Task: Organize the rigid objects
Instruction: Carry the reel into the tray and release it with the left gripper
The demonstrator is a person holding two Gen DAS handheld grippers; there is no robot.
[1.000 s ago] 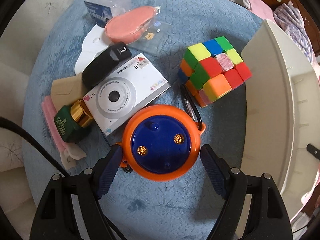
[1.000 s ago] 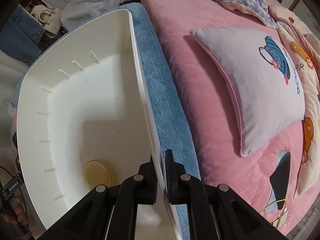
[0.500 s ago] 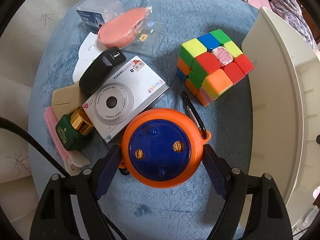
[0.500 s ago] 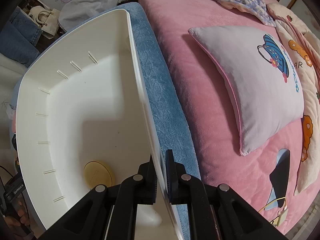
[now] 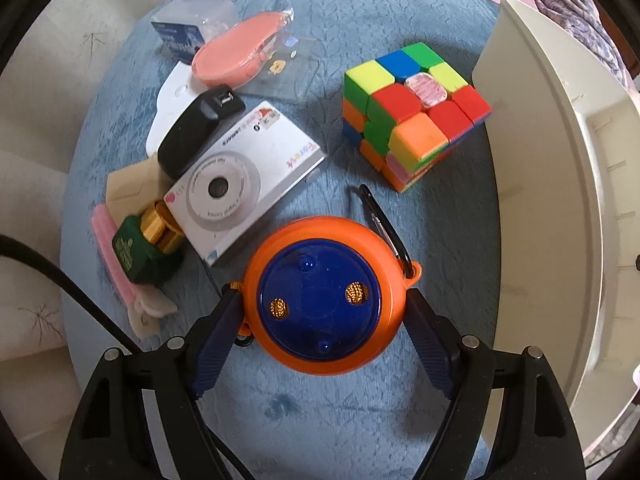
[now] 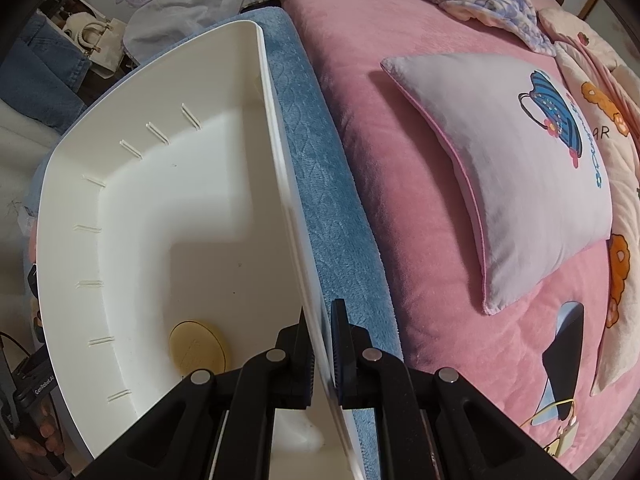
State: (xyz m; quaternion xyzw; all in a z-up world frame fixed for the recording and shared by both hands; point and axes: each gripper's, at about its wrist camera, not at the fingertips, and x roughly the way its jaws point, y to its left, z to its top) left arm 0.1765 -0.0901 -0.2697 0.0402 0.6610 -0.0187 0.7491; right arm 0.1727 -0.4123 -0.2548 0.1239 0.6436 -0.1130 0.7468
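In the left wrist view, the left gripper (image 5: 322, 312) clamps an orange and blue round gadget (image 5: 320, 296) at lower centre, its blue pads against the orange sides, above the blue blanket (image 5: 400, 0). A black carabiner (image 5: 384, 224) hangs off the gadget's upper right. Left of centre lies a white toy camera (image 5: 248, 176); a colour cube (image 5: 412, 112) sits at upper right, beside the white bin (image 5: 560, 200). In the right wrist view, the right gripper (image 6: 320, 352) pinches the bin's right wall at lower centre.
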